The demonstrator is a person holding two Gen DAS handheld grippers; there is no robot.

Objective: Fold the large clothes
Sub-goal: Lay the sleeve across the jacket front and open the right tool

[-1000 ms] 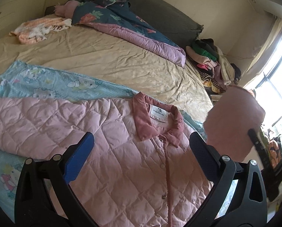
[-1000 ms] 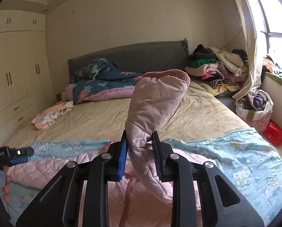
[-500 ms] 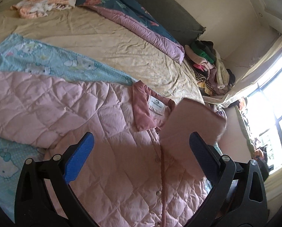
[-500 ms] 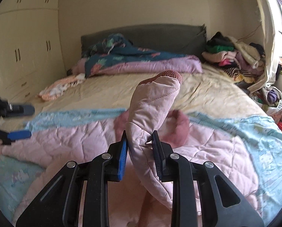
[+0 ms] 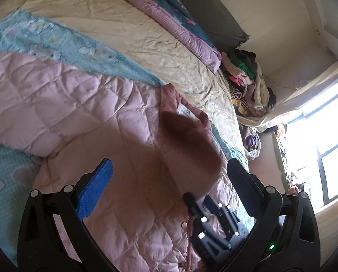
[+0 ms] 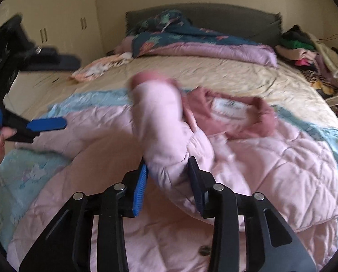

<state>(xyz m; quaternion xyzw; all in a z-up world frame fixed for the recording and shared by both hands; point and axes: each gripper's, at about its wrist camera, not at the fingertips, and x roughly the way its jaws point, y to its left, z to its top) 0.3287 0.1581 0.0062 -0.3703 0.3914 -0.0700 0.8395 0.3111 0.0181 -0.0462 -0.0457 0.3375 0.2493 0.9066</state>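
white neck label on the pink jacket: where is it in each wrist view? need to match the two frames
Left wrist: the white neck label sits just above centre, inside the dark pink collar, partly under the folded sleeve's shadow.
Right wrist: the label is right of centre, upper middle, inside the collar, beside the sleeve that the right gripper holds.
Shared landmark: the clothes pile at the bed's far corner.

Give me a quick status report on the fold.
Right claw shut on sleeve, folding it across pink quilted jacket. Left claw open, empty, above jacket. Nothing in the way.
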